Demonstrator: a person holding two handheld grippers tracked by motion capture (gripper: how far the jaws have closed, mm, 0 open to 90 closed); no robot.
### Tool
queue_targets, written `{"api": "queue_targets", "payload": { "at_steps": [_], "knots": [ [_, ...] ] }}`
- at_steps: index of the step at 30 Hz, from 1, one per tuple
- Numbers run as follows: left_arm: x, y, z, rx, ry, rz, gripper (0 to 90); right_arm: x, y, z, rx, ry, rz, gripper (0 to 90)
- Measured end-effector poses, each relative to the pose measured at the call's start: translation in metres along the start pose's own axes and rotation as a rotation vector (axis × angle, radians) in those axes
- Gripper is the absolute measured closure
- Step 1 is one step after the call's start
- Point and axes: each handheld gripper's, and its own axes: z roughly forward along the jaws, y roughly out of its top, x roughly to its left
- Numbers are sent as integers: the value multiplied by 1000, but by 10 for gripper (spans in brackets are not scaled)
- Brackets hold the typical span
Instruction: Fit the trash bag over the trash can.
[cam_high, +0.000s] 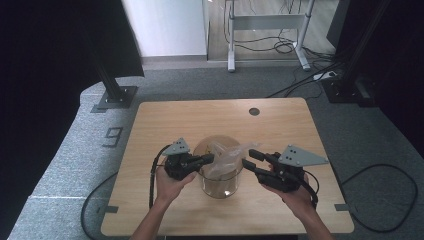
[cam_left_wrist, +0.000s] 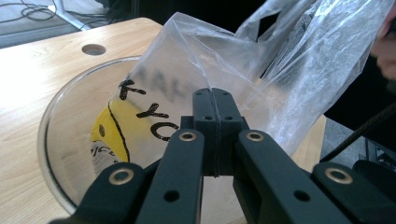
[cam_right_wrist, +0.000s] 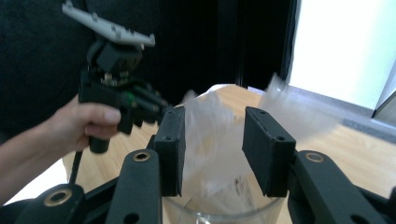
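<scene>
The clear plastic bag (cam_high: 226, 156) sits in the glass bowl (cam_high: 220, 186) at the near middle of the counter (cam_high: 165, 120), its top rising above the bowl's rim. The left gripper (cam_high: 209, 159) is clamped together on the bag's edge at the bowl's left side. The right gripper (cam_high: 247, 158), at the bowl's right, has its jaws apart around loose film, pressing nothing. To spread the bag well, keep the left pinch steady and close the right on a single layer before drawing it over the rim.

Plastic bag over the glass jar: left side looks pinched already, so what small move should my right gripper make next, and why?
Probably ease the right gripper forward and close on the plastic bag's loose edge: its jaws stand apart, while the left gripper is shut on the film above the glass jar.
</scene>
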Motion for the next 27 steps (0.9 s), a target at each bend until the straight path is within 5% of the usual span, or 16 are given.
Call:
{"api": "queue_targets", "payload": {
  "at_steps": [13,27],
  "knots": [
    [-2,-1,5,14,4,8,900,2,41,35,27,34,-21,579],
    [-1,-1,5,6,3,3,900,-10,8,78,155,54,28,587]
  ]
}}
